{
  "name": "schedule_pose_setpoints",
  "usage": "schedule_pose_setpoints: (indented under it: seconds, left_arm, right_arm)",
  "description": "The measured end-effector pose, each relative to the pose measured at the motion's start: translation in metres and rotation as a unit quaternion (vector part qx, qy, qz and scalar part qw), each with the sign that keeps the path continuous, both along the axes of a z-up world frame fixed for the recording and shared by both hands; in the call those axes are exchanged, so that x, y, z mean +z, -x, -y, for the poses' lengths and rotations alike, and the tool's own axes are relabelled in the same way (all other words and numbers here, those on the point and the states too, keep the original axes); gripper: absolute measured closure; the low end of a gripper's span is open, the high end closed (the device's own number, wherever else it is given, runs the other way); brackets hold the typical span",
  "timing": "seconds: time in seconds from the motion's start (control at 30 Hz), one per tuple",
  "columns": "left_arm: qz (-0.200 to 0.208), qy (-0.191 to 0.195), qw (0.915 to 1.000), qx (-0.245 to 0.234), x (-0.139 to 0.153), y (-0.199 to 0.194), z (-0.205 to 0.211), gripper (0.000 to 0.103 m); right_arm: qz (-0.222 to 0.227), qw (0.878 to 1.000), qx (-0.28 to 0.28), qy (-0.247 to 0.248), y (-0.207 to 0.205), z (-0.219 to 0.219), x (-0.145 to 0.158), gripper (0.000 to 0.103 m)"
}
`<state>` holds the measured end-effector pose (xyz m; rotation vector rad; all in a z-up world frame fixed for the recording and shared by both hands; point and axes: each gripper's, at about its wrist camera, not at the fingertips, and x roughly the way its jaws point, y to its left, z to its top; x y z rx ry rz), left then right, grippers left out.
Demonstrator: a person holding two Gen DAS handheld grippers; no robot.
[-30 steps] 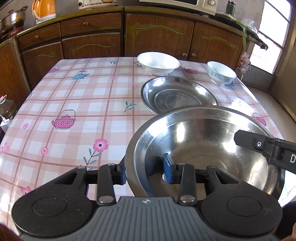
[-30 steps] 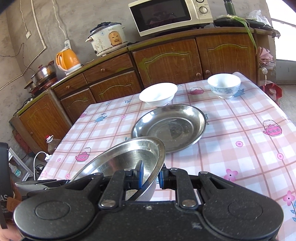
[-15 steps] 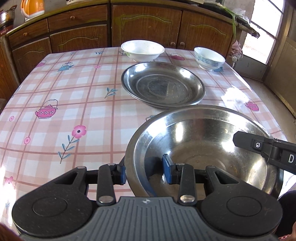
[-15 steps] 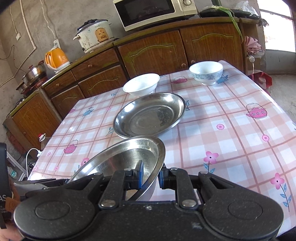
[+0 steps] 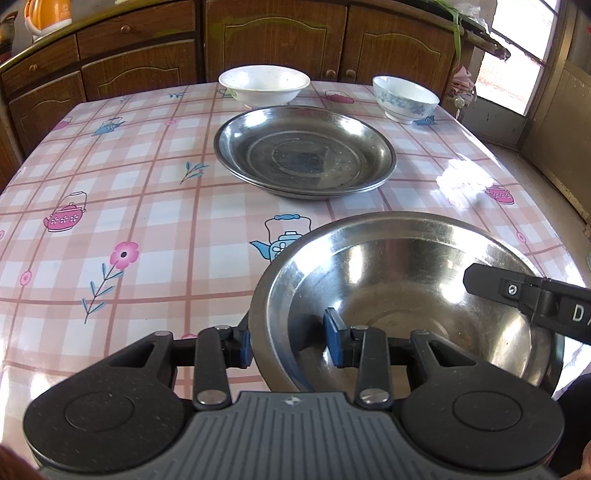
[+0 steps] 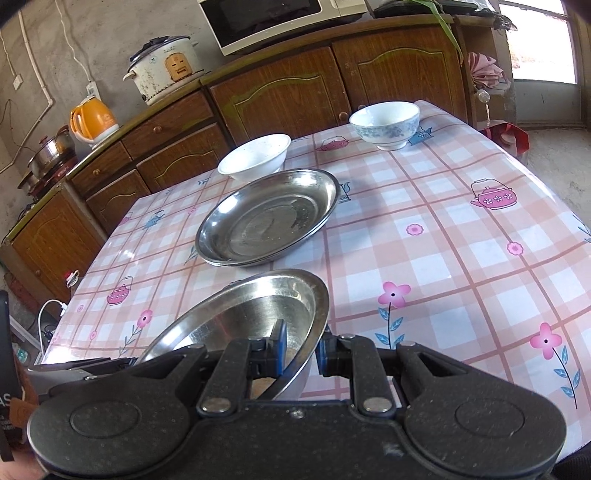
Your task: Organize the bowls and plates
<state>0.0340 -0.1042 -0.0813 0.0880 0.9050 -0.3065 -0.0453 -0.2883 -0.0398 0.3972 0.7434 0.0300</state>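
Observation:
I hold a deep steel bowl [image 5: 388, 266] above the near part of the checked table [image 5: 110, 184]. My left gripper [image 5: 288, 343] is shut on its near-left wall, one pad outside and one inside. My right gripper [image 6: 300, 347] is shut on the opposite rim of the same steel bowl [image 6: 240, 314], which tilts in that view. One of the right gripper's fingers [image 5: 491, 284] reaches over the rim in the left wrist view. Ahead lie stacked steel plates [image 5: 303, 151] [image 6: 266, 218]. Behind them stand a white bowl [image 5: 264, 86] [image 6: 255, 158] and a blue-patterned bowl [image 5: 404, 98] [image 6: 386, 125].
Wooden cabinets [image 6: 280, 96] run along the far side of the table. On their counter stand a microwave [image 6: 266, 18], a rice cooker [image 6: 162, 74], an orange kettle [image 6: 92, 118] and a pot [image 6: 48, 155]. The table's right edge [image 5: 554, 221] drops to the floor by a door.
Both grippers have carried the steel bowl forward and lower over the table. The stacked plates and the two far bowls now sit closer in both views. Neither grip has changed.

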Motion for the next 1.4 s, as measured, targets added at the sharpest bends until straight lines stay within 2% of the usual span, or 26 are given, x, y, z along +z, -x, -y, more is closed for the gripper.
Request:
schedule_pose_setpoints:
  seconds: [0.57,1.03,1.1,1.2,1.4]
  left_arm:
    - [0.010,-0.007,0.9998,-0.014,-0.014,-0.002,0.009,0.061]
    - [0.002,0.010,0.9998,-0.019,-0.015,-0.001,0.005,0.053]
    - [0.004,0.010,0.9998,-0.018,-0.013,-0.001,0.005,0.048]
    - [0.007,0.012,0.9998,-0.014,-0.010,-0.001,0.002,0.039]
    - [0.009,0.010,0.9999,-0.003,-0.003,-0.002,-0.003,0.027]
  right_arm:
    - [-0.017,1.000,-0.009,-0.006,-0.006,0.008,-0.022,0.080]
    - [-0.035,0.999,-0.009,-0.006,-0.009,0.005,-0.026,0.069]
    - [-0.036,0.999,-0.011,-0.004,-0.009,0.004,-0.026,0.068]
    - [-0.034,0.999,-0.021,0.003,-0.007,0.006,-0.023,0.058]
    - [-0.029,0.999,-0.039,0.012,-0.003,0.011,-0.014,0.048]
